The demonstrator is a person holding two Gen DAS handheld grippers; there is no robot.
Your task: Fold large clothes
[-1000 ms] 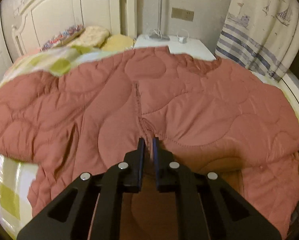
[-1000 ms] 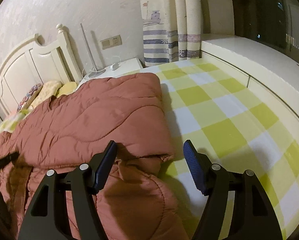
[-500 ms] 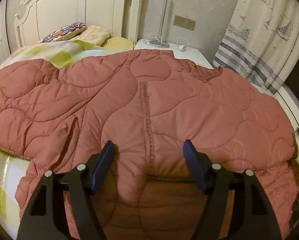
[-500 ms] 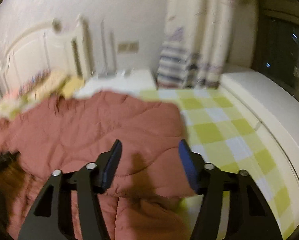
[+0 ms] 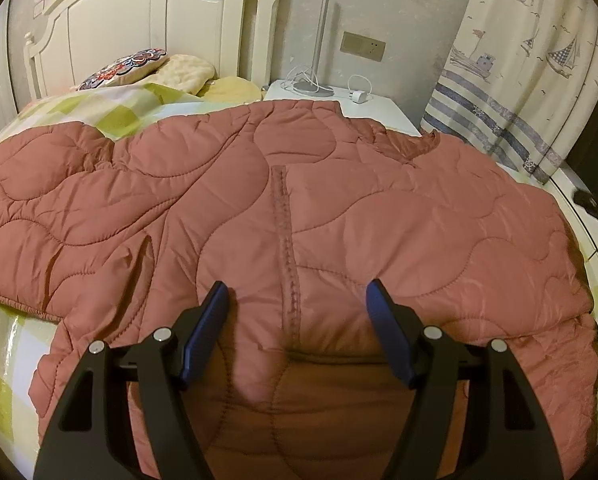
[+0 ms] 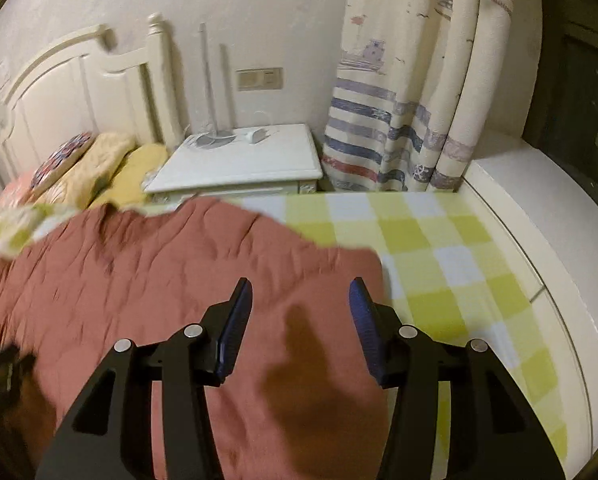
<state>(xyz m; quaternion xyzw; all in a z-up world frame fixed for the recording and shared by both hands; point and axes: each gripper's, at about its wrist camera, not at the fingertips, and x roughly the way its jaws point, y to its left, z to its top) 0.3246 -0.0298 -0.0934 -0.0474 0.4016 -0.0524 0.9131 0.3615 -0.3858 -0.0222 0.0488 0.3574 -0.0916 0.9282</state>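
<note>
Quilted pink jacket [image 5: 299,208] lies spread across the checked bed [image 6: 451,264], directly beneath and ahead of both grippers. Left gripper [image 5: 297,300] hangs released over its centre seam, jaws apart, gripping nothing. Right gripper [image 6: 301,296] hovers above the jacket's right edge, jaws likewise parted, nothing pinched between them.

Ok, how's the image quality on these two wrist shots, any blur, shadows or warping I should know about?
Left wrist view: sharp, dim warm light, the quilted jacket crisply stitched; fisheye bends the headboard, corners black. Right wrist view: motion-blurred, worst on the jacket at left, the lamp pole doubled; a soft shadow falls on the jacket between the right gripper fingers.
</note>
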